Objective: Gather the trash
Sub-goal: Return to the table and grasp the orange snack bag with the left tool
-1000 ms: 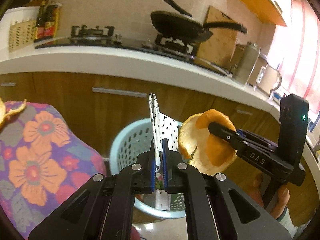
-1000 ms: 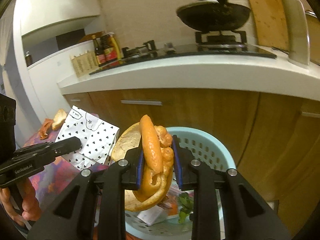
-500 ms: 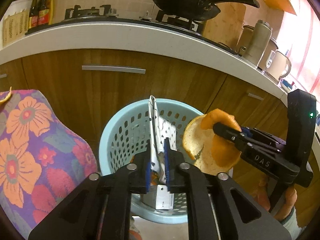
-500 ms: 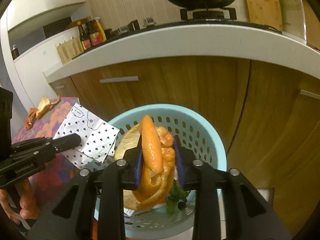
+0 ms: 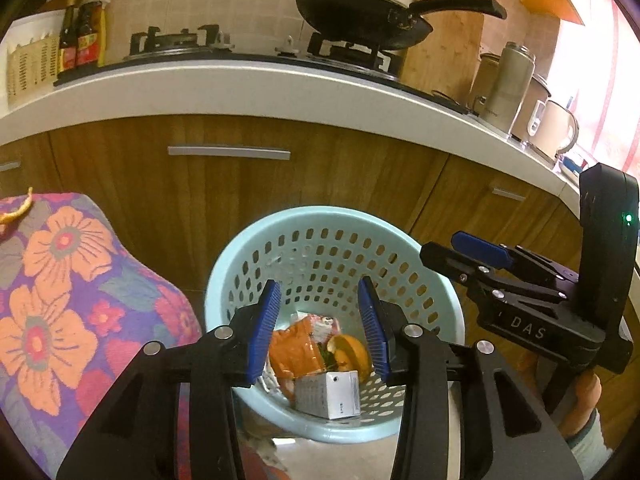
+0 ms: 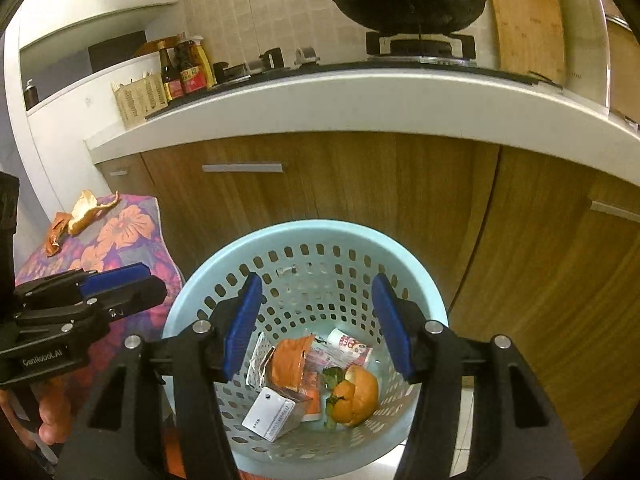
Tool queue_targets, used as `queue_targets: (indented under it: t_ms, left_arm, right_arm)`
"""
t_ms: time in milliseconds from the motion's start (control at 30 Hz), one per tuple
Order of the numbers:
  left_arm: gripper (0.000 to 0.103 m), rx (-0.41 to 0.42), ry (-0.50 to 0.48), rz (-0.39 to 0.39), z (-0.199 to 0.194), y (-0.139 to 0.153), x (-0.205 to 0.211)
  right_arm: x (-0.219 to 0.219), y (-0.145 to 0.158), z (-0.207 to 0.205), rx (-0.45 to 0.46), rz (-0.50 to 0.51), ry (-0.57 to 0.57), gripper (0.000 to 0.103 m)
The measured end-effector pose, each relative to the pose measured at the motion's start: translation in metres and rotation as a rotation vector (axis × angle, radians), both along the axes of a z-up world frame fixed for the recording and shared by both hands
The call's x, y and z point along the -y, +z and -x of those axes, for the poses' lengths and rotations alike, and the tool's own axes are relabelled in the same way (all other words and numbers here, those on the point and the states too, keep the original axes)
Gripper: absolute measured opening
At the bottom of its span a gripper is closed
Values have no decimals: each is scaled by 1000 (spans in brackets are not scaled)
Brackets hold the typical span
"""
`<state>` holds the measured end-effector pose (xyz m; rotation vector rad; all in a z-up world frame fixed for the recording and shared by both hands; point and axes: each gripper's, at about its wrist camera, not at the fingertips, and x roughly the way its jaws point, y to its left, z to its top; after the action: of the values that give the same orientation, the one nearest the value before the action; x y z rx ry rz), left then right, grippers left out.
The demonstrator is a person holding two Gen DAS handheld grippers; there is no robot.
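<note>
I have both tools over the bin, looking down and forward at the long white kitchen counter (image 6: pixel 360 100) with its brown wooden cabinet fronts (image 6: pixel 340 184) filling the upper half of each view. At about 9 o'clock in my left wrist view sits the flowered purple and orange cloth-covered surface (image 5: pixel 60 300); in the right wrist view a curled strip of orange peel (image 6: pixel 82 216) lies on its far end, near 9 o'clock. The round pale blue perforated plastic basket (image 6: pixel 416 292) stands on the floor against the cabinets, at 6 o'clock in both views.

My left gripper (image 5: pixel 320 328) hangs over the basket's mouth with its blue-padded jaws spreading apart and nothing between them. My right gripper (image 6: pixel 318 324) does the same, jaws widening and empty. In the left view the right tool reaches in from 3 o'clock.

Down in the basket I see the collected trash: a crumpled orange foil wrapper (image 6: pixel 288 364) near the centre, a small white cardboard box (image 6: pixel 272 418) at its 7 o'clock, a pink and white printed packet (image 6: pixel 344 352) toward 1 o'clock, and the cupped orange peel (image 6: pixel 356 394) at 4 o'clock, touching a bit of green leaf (image 6: pixel 332 378).
</note>
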<state>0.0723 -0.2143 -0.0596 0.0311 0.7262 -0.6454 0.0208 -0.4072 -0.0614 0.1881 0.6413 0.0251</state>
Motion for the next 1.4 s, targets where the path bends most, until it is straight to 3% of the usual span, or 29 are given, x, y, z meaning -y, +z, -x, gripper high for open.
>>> queue_targets:
  t_ms: [167, 267, 433, 667, 867, 1167, 1400]
  left_arm:
    - [44, 17, 6, 35, 10, 18, -22]
    - [48, 39, 30, 36, 14, 28, -42]
    - [52, 78, 113, 18, 18, 42, -90]
    - [59, 129, 321, 24, 11, 61, -195]
    - [83, 168, 521, 26, -6, 73, -283]
    - [84, 56, 625, 120, -65, 52, -389]
    - [79, -50, 662, 136, -106, 17, -405]
  right_arm:
    - [-19, 14, -2, 25, -1, 37, 54]
    - [-50, 27, -4, 57, 60, 91, 54]
    - [-99, 45, -11, 98, 60, 207, 54]
    - [-184, 67, -32, 139, 78, 378, 54]
    - [-257, 77, -60, 151, 73, 499, 54]
    - [-340, 64, -138, 115, 46, 553, 56]
    - [-365, 44, -180, 74, 56, 541, 56]
